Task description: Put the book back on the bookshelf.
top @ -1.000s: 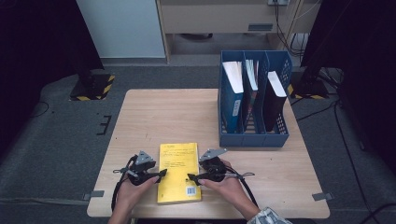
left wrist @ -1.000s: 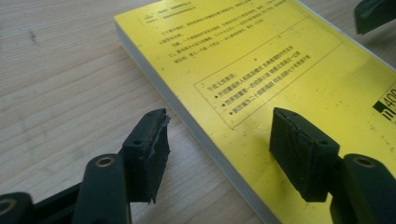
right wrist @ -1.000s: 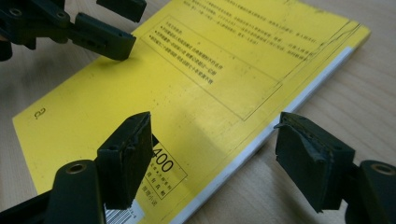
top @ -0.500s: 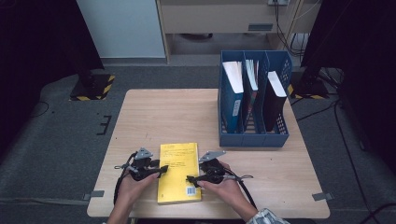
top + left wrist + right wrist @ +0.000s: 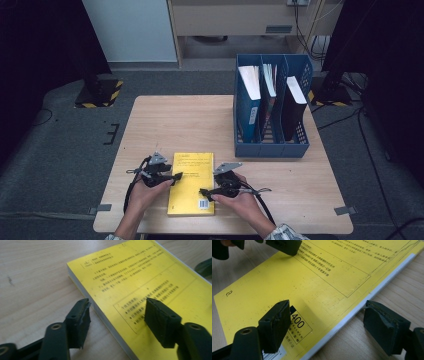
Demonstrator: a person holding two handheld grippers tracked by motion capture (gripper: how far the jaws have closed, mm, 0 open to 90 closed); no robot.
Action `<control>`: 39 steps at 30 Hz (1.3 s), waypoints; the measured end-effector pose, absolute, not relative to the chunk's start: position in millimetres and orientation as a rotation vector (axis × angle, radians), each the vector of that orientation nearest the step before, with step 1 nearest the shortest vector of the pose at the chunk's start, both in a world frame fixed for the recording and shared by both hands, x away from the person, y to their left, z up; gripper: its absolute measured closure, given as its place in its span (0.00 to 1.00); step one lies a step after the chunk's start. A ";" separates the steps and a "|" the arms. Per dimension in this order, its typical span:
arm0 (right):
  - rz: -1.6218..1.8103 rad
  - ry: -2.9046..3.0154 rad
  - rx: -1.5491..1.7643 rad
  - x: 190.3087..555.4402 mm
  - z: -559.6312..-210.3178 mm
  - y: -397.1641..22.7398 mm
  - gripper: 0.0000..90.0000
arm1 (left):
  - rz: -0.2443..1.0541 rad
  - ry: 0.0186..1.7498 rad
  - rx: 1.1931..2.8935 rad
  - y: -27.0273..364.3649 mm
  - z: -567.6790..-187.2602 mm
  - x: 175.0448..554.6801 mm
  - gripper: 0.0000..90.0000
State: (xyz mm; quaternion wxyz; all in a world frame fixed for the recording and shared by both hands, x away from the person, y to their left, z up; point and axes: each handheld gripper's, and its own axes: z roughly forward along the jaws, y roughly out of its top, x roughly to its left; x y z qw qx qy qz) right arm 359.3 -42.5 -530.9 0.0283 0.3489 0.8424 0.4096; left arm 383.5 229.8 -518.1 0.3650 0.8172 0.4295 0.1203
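So there's a yellow book (image 5: 191,183) lying flat on the wooden tabletop (image 5: 175,125), near the front edge where the person stands, with a gripper at each of its long sides.

The left gripper (image 5: 117,317) has its jaws spread wide open and they straddle the book's left edge: one jaw sits over bare wood just beside the page block, the other hangs over the yellow cover, right above the boxed block of printed text. Nothing is pinched between them.

The right gripper (image 5: 337,325) is doing pretty much the mirror thing. Its jaws are open too, one over the cover next to the little price box reading 400 and the barcode, the other out over the wood past the book's white edge. In that view the left gripper's jaw also pokes in at the far side of the cover.

Well beyond both sets of jaws, toward the far right of the tabletop, stands a blue file rack (image 5: 272,147) with a few books upright in its slots.
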 end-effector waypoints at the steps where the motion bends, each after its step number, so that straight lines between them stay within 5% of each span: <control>1: 1.265 2.600 1.075 359.4 -531.0 -42.6 0.24 | 0.312 1.103 2.103 228.9 -518.4 386.4 0.33; 4: 1.267 2.597 1.072 359.3 -531.4 -42.3 0.24 | 0.302 1.088 2.107 227.6 -520.9 394.8 0.24; 10: 1.267 2.595 1.073 359.1 -531.5 -42.2 0.24 | 0.212 1.121 2.068 229.1 -525.4 399.0 0.22; 39: 1.282 2.575 1.072 357.5 -533.0 -41.9 0.23 | 0.147 1.089 2.063 222.0 -507.5 371.8 0.37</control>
